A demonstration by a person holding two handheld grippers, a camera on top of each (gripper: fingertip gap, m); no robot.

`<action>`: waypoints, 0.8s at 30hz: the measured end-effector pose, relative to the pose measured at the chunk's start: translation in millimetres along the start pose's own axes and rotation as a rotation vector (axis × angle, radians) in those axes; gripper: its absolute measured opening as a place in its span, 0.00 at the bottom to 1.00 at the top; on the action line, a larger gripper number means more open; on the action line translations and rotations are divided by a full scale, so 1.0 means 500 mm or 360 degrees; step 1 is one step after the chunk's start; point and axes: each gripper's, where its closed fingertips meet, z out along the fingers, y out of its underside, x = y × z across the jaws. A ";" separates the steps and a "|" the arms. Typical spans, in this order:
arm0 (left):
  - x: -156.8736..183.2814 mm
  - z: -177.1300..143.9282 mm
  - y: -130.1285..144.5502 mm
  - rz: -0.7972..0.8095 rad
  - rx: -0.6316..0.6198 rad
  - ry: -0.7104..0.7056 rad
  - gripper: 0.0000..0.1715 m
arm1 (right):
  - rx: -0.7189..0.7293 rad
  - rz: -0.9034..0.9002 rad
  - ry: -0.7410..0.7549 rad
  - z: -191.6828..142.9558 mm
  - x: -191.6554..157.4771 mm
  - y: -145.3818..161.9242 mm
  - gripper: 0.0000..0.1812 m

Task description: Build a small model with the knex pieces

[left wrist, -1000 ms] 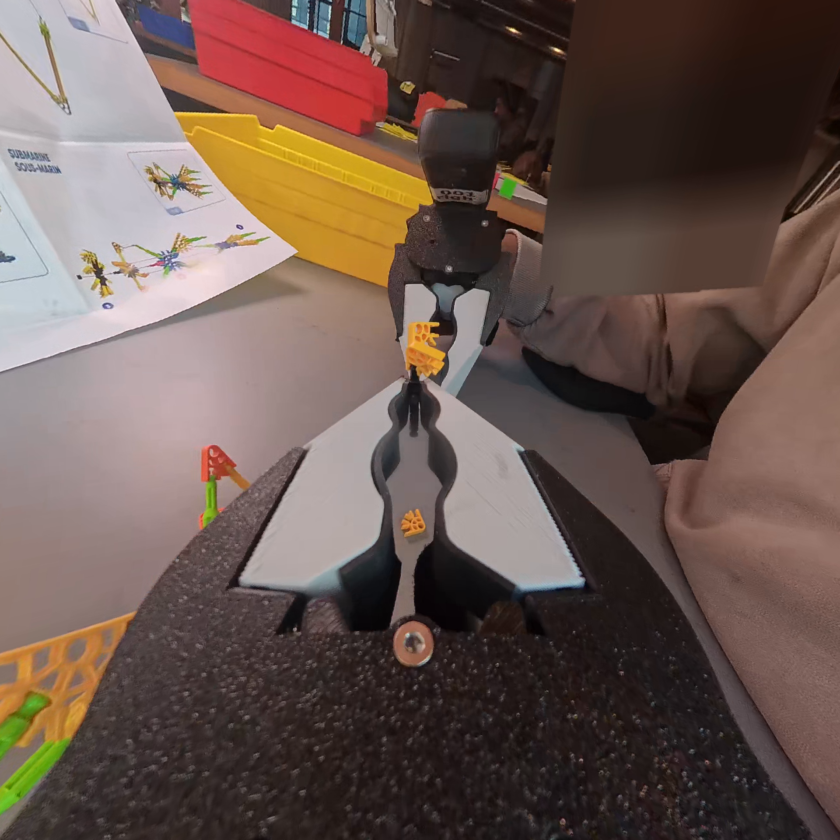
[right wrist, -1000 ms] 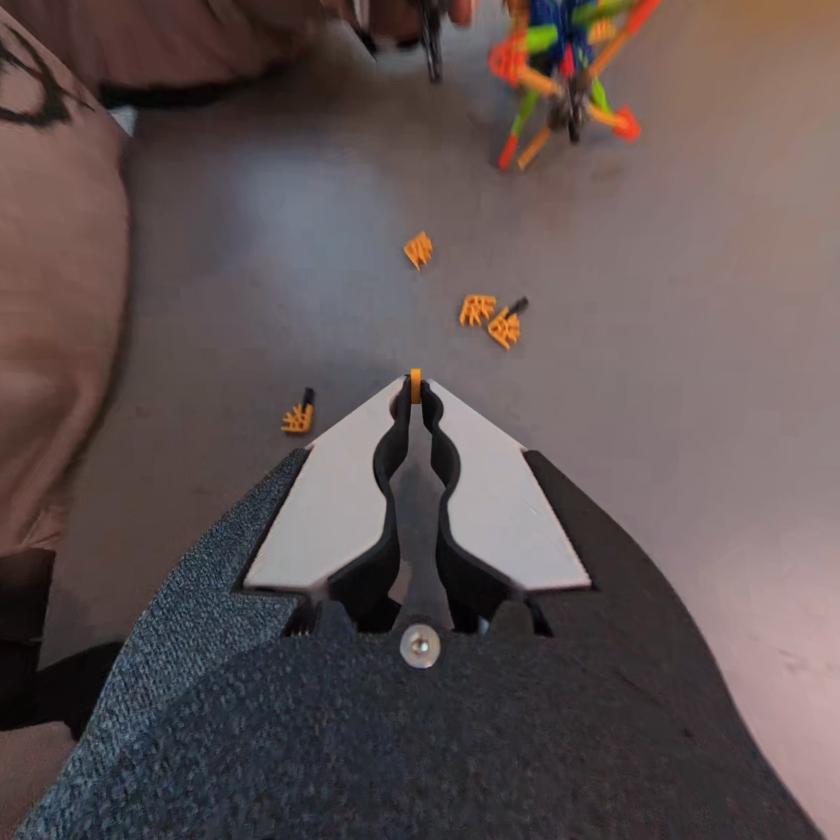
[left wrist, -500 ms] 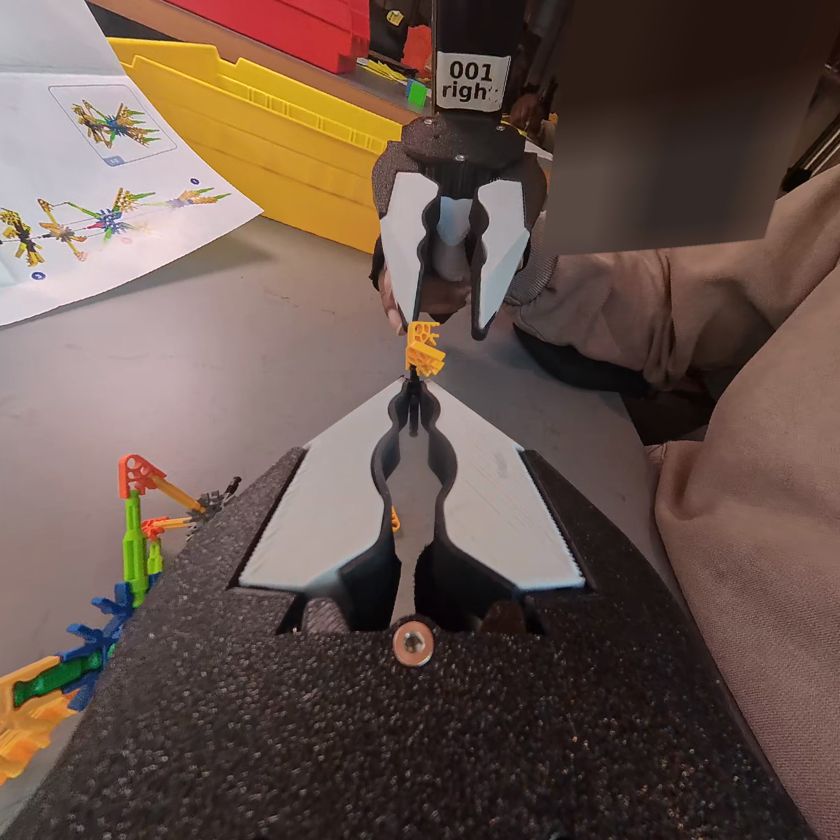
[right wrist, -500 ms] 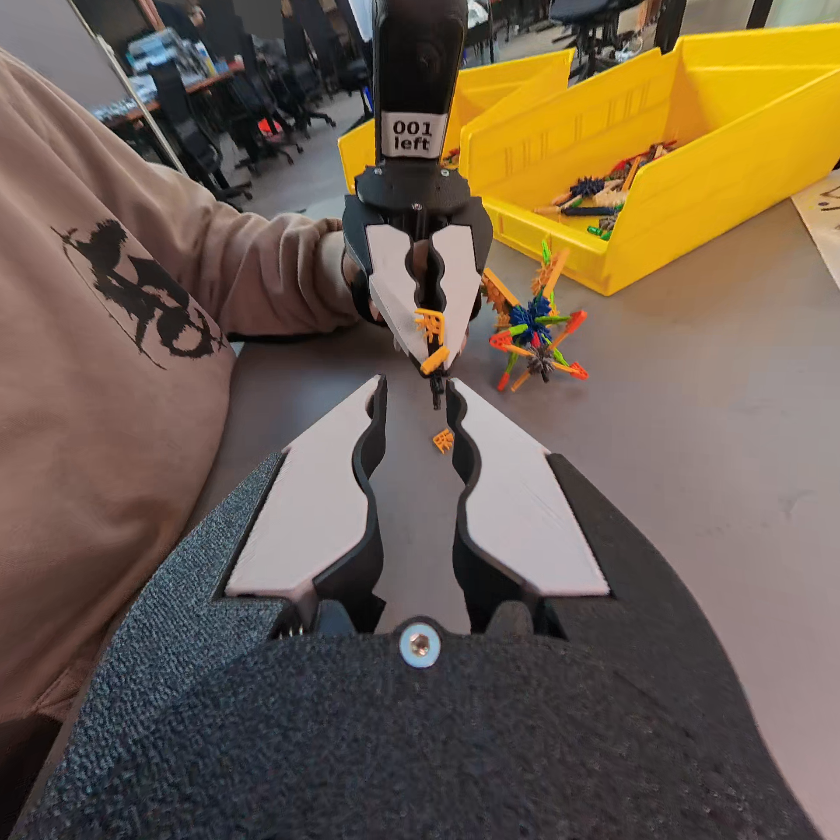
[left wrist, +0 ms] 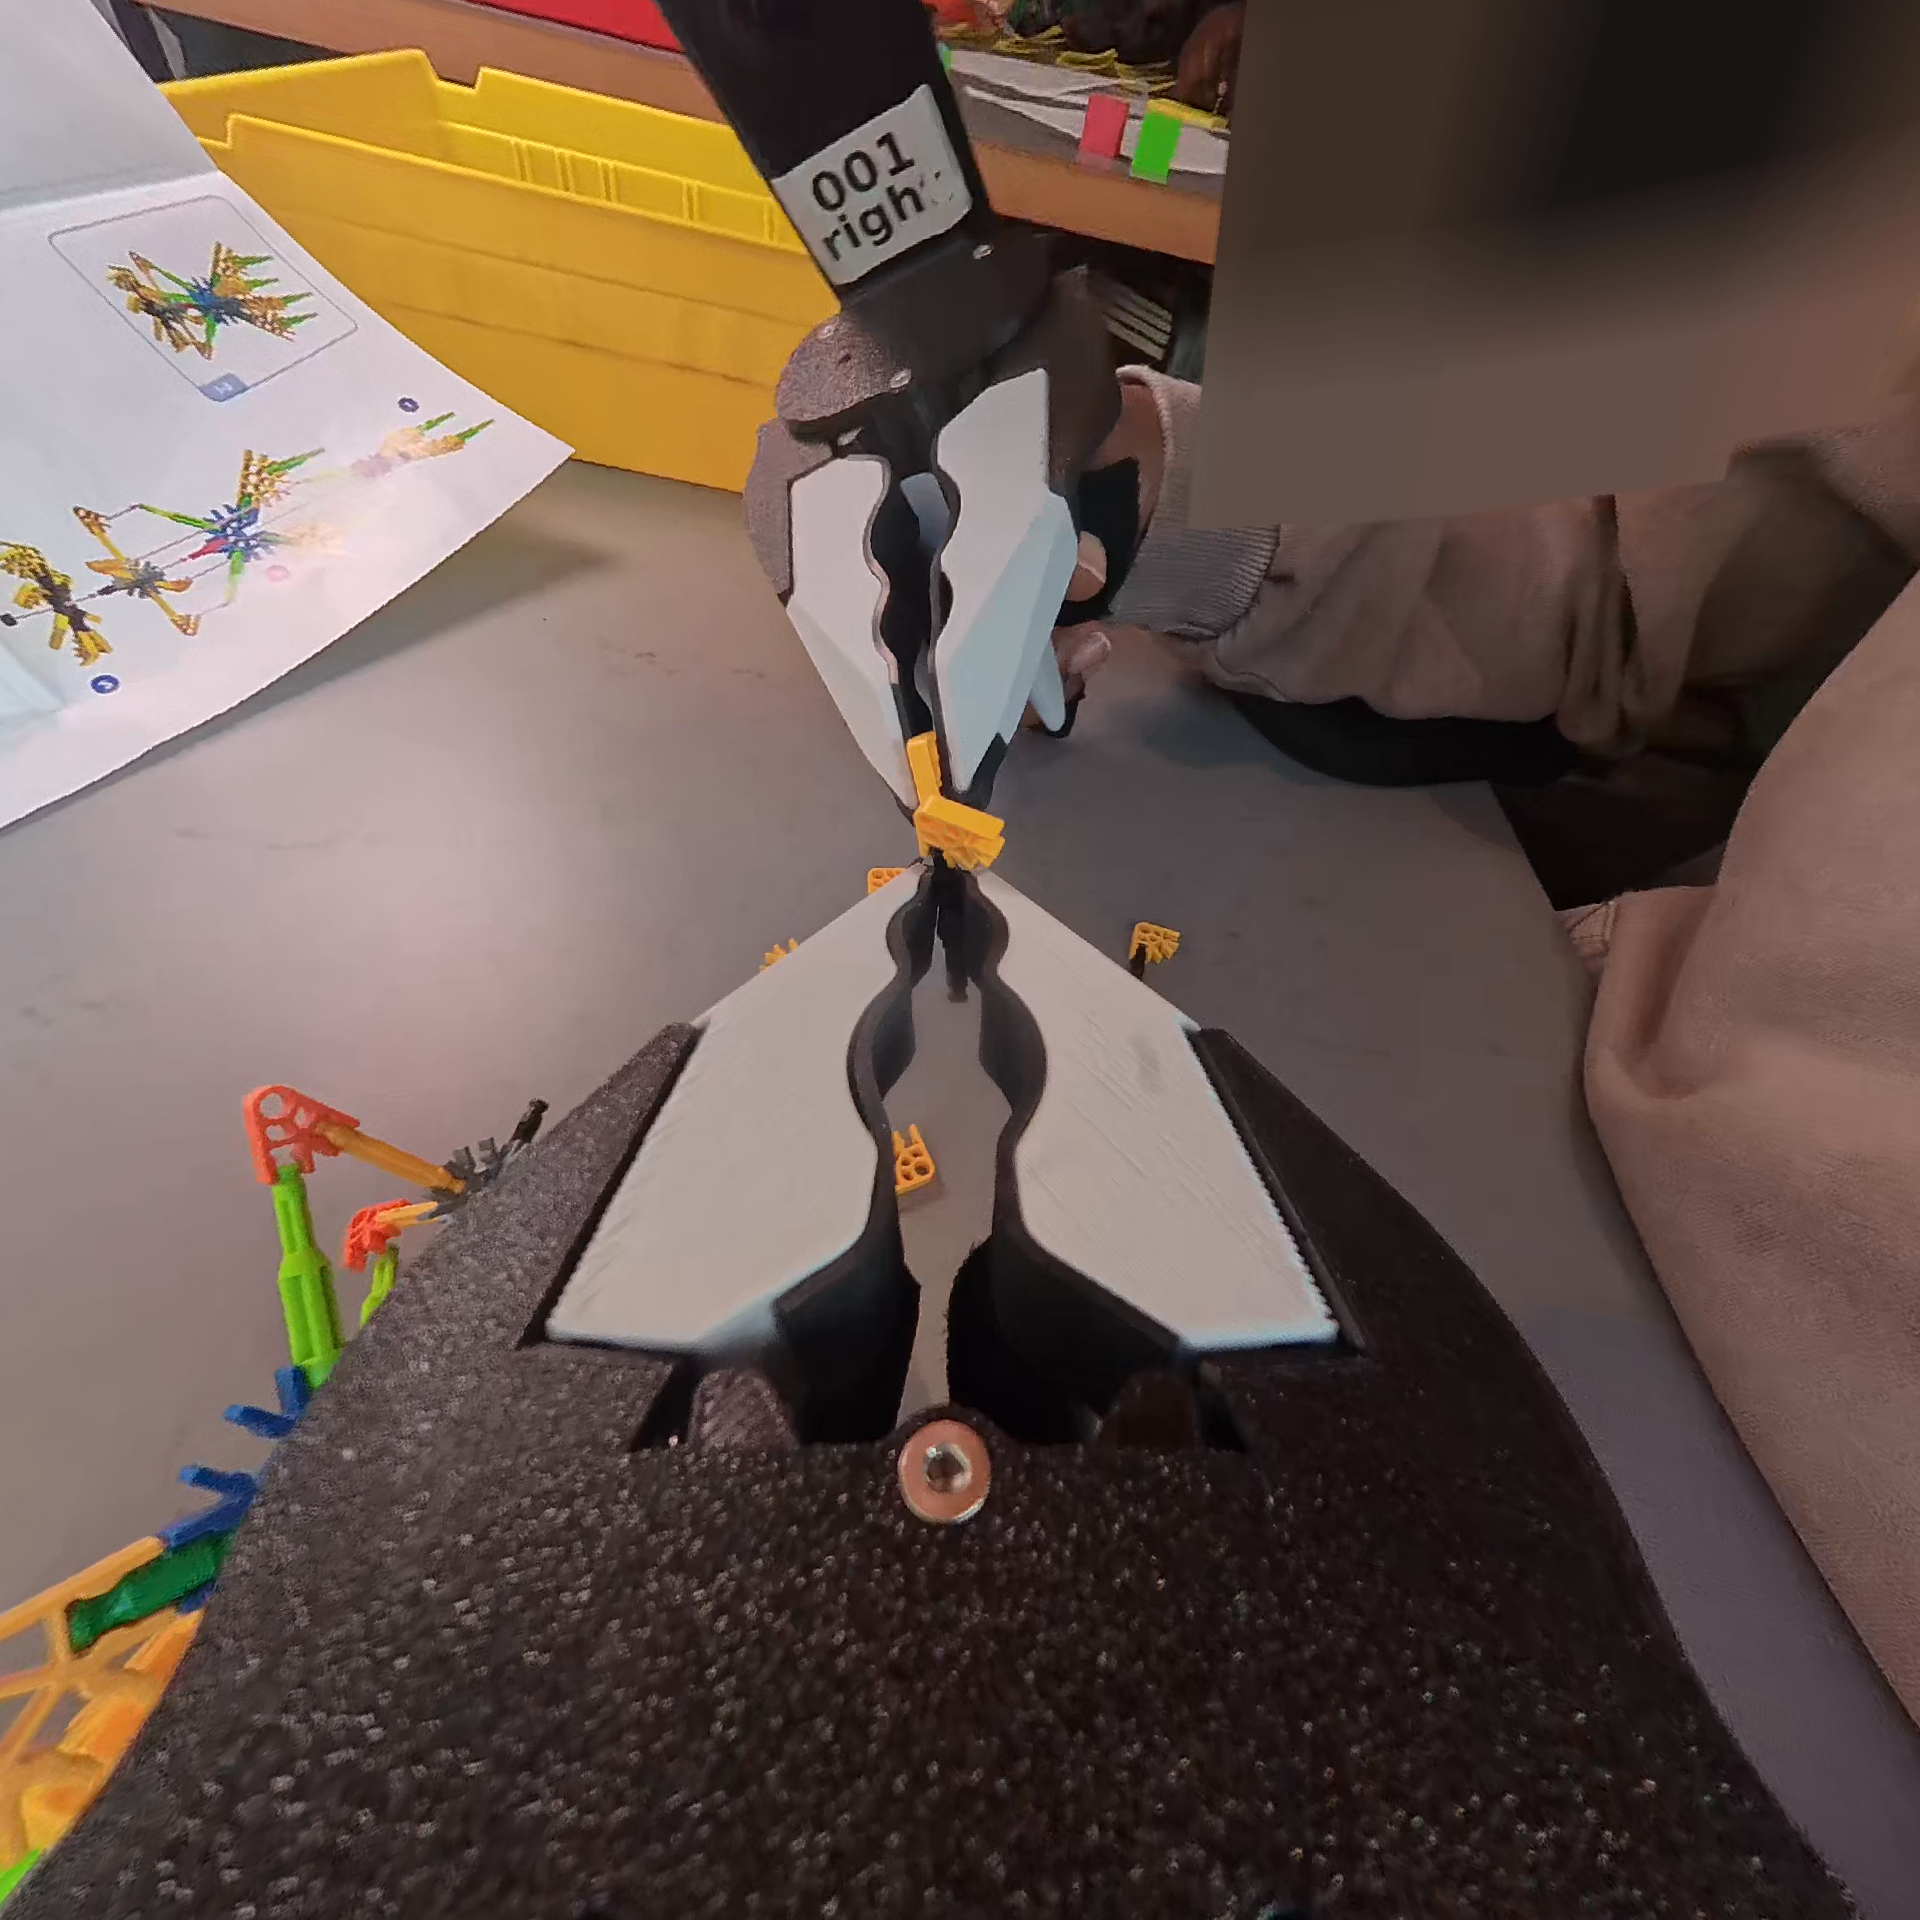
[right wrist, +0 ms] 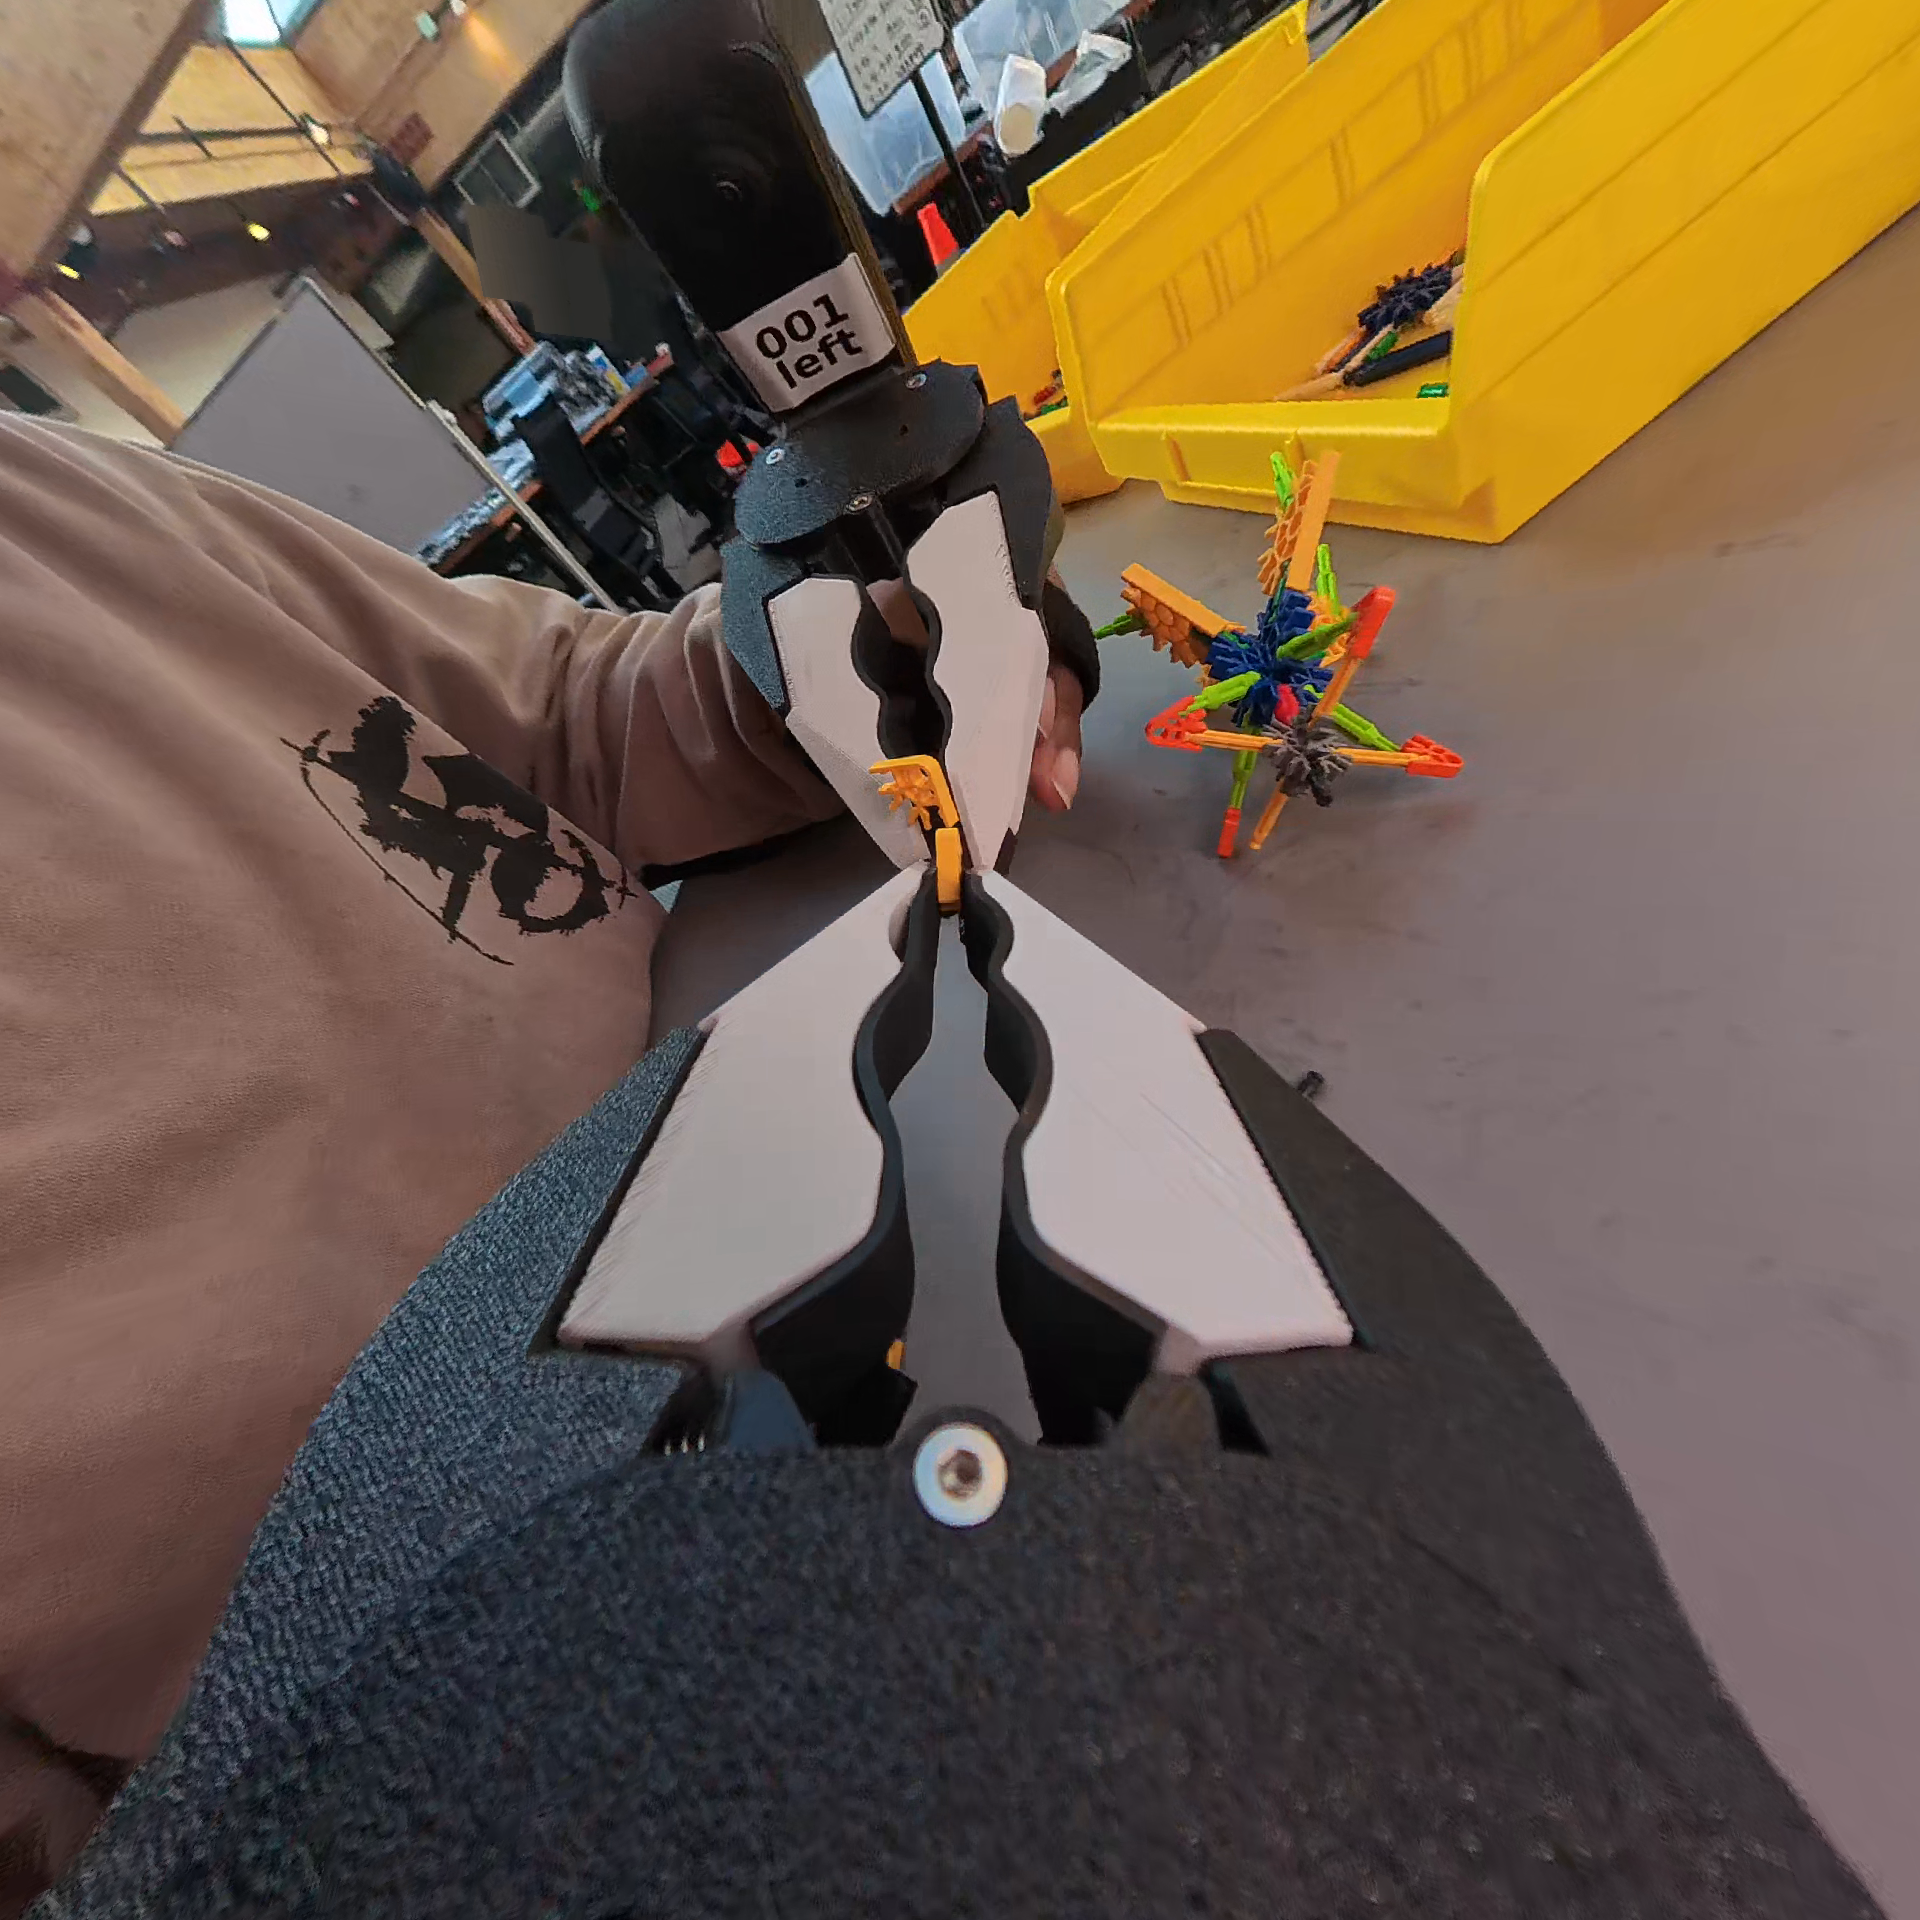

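Left gripper (left wrist: 943,883): your jaws are pinched narrow on a short black plastic rod (left wrist: 951,940) whose far end carries a small yellow fan-shaped plastic connector (left wrist: 958,831); gripping the rod leaves the connector free to be met.
Right gripper (right wrist: 943,883): closed tight on a second yellow plastic connector (right wrist: 945,862), held edge-on, so only its thin side shows between your fingertips.
Meeting point: the two grippers face tip to tip above the grey surface (left wrist: 468,883), and the two yellow pieces touch there at an angle; whether they have locked together, you cannot tell.
Loose parts: a few more small yellow connectors (left wrist: 1153,940) lie on the surface just below the tips.
Built model: a spiky toy of green, orange and blue rods (right wrist: 1288,675) stands on the surface, well apart from your grippers.
Supply: yellow plastic bins (right wrist: 1558,260) hold further rods.
Reference: a white printed instruction sheet (left wrist: 208,468) lies flat at your left.
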 end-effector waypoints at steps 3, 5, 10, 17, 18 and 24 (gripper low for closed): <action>0.037 -0.008 -0.019 0.0025 0.0094 0.0182 0.02 | 0.0059 0.0003 -0.0228 -0.001 -0.038 -0.005 0.01; 0.067 -0.014 -0.035 0.0035 0.0178 0.0316 0.02 | 0.0107 0.0003 -0.0405 -0.002 -0.071 -0.010 0.01; 0.110 -0.016 -0.046 0.0249 0.0224 0.0390 0.02 | 0.0120 0.0067 -0.0740 -0.005 -0.125 -0.006 0.00; 0.117 0.022 -0.021 0.0861 0.0007 0.0058 0.02 | -0.0090 0.0080 -0.0871 -0.026 -0.142 0.039 0.00; 0.115 0.032 -0.011 0.0954 -0.0051 0.0003 0.02 | -0.0172 0.0082 -0.0861 -0.031 -0.138 0.055 0.00; 0.115 0.050 0.003 0.1068 -0.0129 -0.0081 0.02 | -0.0346 0.0019 -0.0780 -0.043 -0.132 0.085 0.01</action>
